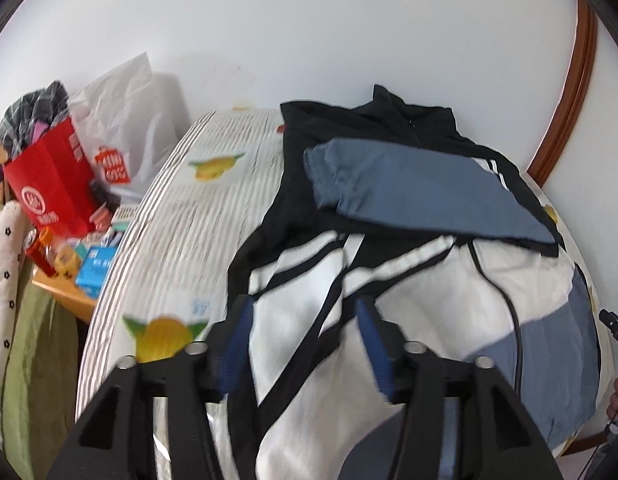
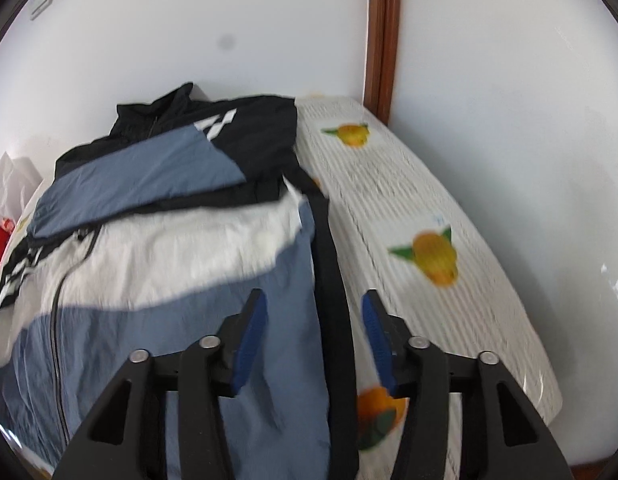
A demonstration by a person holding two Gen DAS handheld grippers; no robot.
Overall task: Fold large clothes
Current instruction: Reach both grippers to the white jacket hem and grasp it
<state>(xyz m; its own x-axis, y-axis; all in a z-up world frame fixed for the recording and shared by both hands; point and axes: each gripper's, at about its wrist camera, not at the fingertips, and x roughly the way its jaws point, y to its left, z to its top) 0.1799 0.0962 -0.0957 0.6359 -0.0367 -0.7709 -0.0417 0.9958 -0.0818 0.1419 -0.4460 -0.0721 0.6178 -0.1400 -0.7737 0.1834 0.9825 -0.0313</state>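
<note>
A black, white and blue-grey jacket (image 1: 409,280) lies on the bed, collar toward the wall, with a blue-grey sleeve (image 1: 409,184) folded across its chest. It also shows in the right wrist view (image 2: 169,264). My left gripper (image 1: 305,320) is open above the jacket's white left side, over black stripes. My right gripper (image 2: 313,316) is open above the jacket's right edge, over its black side band (image 2: 333,280). Neither holds cloth.
The bed sheet (image 1: 181,216) is striped with fruit prints and also shows in the right wrist view (image 2: 409,200). A red bag (image 1: 53,184), a white plastic bag (image 1: 125,120) and clutter stand left of the bed. A white wall and brown door frame (image 2: 383,40) are behind.
</note>
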